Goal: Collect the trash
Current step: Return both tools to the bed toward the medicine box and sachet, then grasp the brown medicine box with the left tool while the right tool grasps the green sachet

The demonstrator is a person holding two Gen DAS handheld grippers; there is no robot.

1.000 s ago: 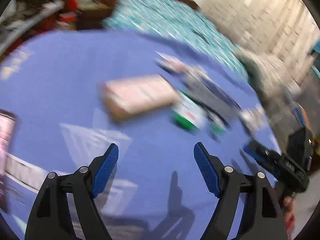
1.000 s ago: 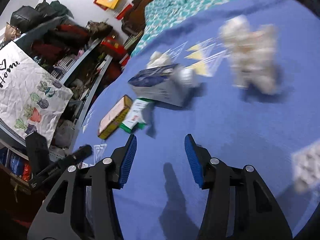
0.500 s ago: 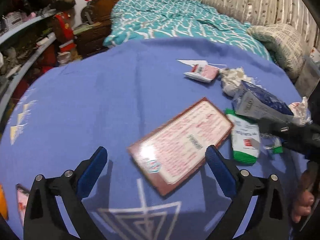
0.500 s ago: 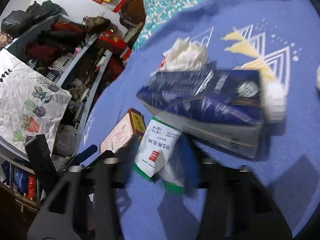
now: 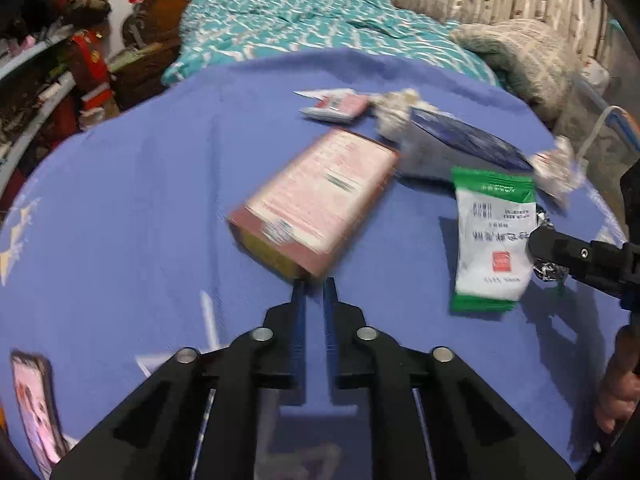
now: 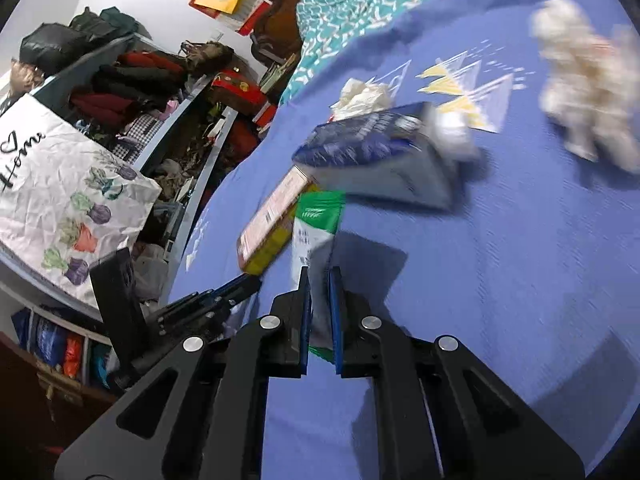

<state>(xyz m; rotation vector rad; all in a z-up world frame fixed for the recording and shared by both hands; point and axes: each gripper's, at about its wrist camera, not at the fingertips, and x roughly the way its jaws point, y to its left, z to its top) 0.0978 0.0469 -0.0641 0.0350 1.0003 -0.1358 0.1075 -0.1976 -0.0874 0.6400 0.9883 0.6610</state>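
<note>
On my left feed I count one pink-and-brown flat box (image 5: 320, 196), one green-and-white sachet (image 5: 494, 236), one dark blue carton (image 5: 460, 142), one wad of crumpled white tissue (image 5: 394, 110) and one small pink-and-white packet (image 5: 338, 106), all on the blue worktop (image 5: 140, 184). A phone (image 5: 38, 404) lies flat at about 8 o'clock near the worktop's edge. My right feed adds one fluffy white clump (image 6: 588, 92) at about 2 o'clock, blurred.

My left claw (image 5: 313, 292) is clenched to a narrow slit, with the near corner of the flat box right at its tips at 12 o'clock. The blur keeps me from telling whether the tips pinch that corner or only touch it. The sachet sits at about 2 o'clock from this claw, lifted off the cloth, its shadow beneath it.

My right claw (image 6: 319, 288) is grasping the sachet (image 6: 316, 232): its lower end runs down between the two blue pads and the green-topped end stands out at 12 o'clock. Seen from the left, that claw (image 5: 538, 242) reaches in from 3 o'clock and grips the sachet's right edge. Beyond the sachet, the blue carton (image 6: 376, 152) lies at 1 o'clock, the flat box (image 6: 276, 216) at 11 o'clock just beside it, and the tissue wad (image 6: 364, 96) behind the carton.
</note>
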